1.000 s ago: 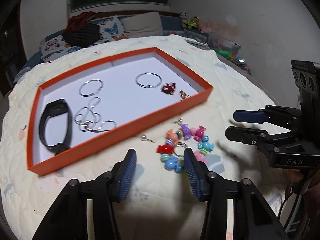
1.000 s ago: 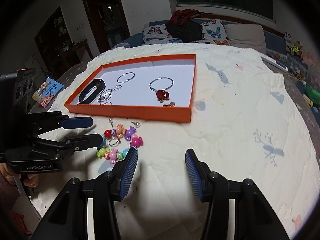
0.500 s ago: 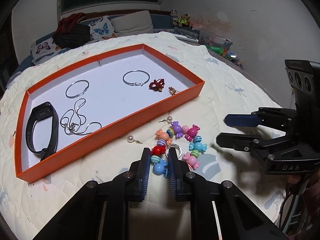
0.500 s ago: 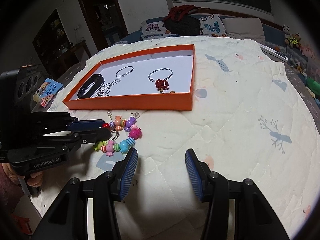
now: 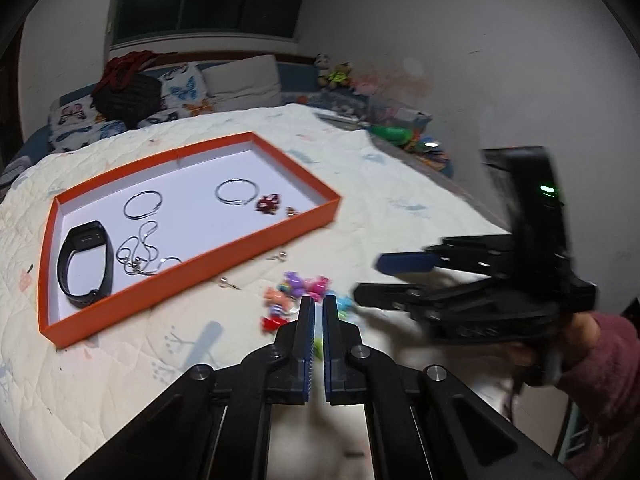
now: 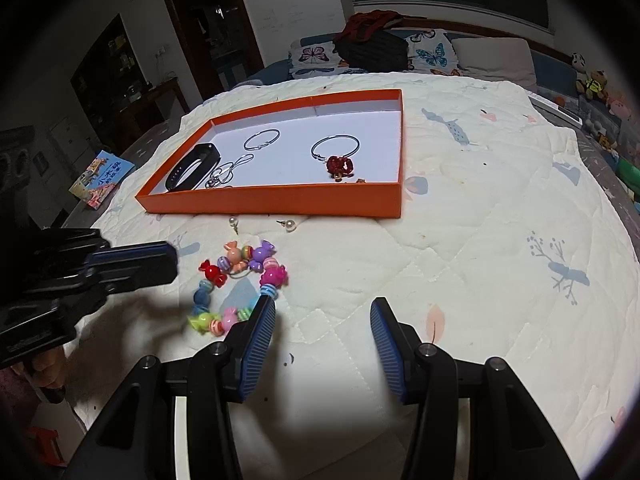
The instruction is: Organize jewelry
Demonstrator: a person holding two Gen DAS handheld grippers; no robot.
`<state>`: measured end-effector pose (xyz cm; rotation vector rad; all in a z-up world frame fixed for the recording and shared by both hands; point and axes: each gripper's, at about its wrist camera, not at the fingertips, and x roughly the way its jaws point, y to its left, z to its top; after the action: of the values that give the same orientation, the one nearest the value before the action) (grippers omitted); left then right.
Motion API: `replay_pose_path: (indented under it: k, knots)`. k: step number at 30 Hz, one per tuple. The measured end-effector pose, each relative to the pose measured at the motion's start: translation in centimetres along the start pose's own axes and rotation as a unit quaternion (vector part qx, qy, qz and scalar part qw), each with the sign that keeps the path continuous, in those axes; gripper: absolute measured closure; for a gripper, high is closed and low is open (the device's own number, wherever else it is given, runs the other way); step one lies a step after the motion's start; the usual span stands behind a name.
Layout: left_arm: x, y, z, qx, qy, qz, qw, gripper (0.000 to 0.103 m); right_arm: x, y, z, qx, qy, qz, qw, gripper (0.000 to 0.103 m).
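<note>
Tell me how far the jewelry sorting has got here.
Done: the watch band, chain, two hoops and a red charm lie in the orange tray. In hand: nothing clearly; the left gripper has nearly shut at the candy bracelet, grasp unclear. Left: bracelet and two pearl earrings on the quilt.

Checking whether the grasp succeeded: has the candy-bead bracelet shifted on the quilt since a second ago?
Cannot tell. The candy-bead bracelet lies on the quilt near the orange tray with the pearl earrings between, as before; the cameras moved.
</note>
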<state>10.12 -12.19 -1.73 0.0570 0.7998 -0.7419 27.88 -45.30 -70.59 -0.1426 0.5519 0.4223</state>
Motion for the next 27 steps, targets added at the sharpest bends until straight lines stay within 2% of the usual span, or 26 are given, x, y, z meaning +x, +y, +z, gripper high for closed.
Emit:
replay_pose_path:
  k: [4, 8, 10, 14, 18, 24, 26, 27]
  knots:
    - [-0.2, -0.4, -1.3, 0.007, 0.026, 0.006, 0.9996, 0.100, 0.1, 0.3, 0.0, -0.003, 0.003, 0.002, 1.000, 0.048]
    - [0.9, 1.2, -2.0, -0.040, 0.061, 0.007, 0.9973, 0.099, 0.2, 0.5, 0.0, -0.001, 0.004, 0.014, 1.000, 0.048]
    - [1.1, 2.1, -2.0, -0.067, 0.065, 0.001, 0.9956, 0.098, 0.4, 0.7, 0.0, -0.002, 0.005, 0.021, 1.000, 0.048]
    - [0.9, 2.9, -2.0, -0.081, 0.061, 0.010, 0.9948, 0.096, 0.9, 1.1, 0.4, -0.004, 0.007, 0.030, 1.000, 0.049]
    - [1.0, 3.0, -2.3, -0.078, 0.066, 0.020, 0.9946, 0.096, 1.7, 1.4, 1.2, -0.005, 0.009, 0.030, 0.999, 0.067]
    - [1.3, 3.3, -2.4, -0.081, 0.070, 0.027, 0.9939, 0.096, 2.5, 2.1, 1.6, -0.020, 0.013, 0.026, 0.999, 0.073]
    - [1.3, 3.4, -2.2, -0.083, 0.068, 0.028, 0.9939, 0.096, 2.5, 2.4, 1.7, -0.028, 0.015, 0.024, 0.999, 0.078]
    - [1.3, 3.4, -2.1, -0.084, 0.067, 0.028, 0.9938, 0.096, 2.5, 2.6, 1.6, -0.032, 0.017, 0.027, 0.999, 0.086]
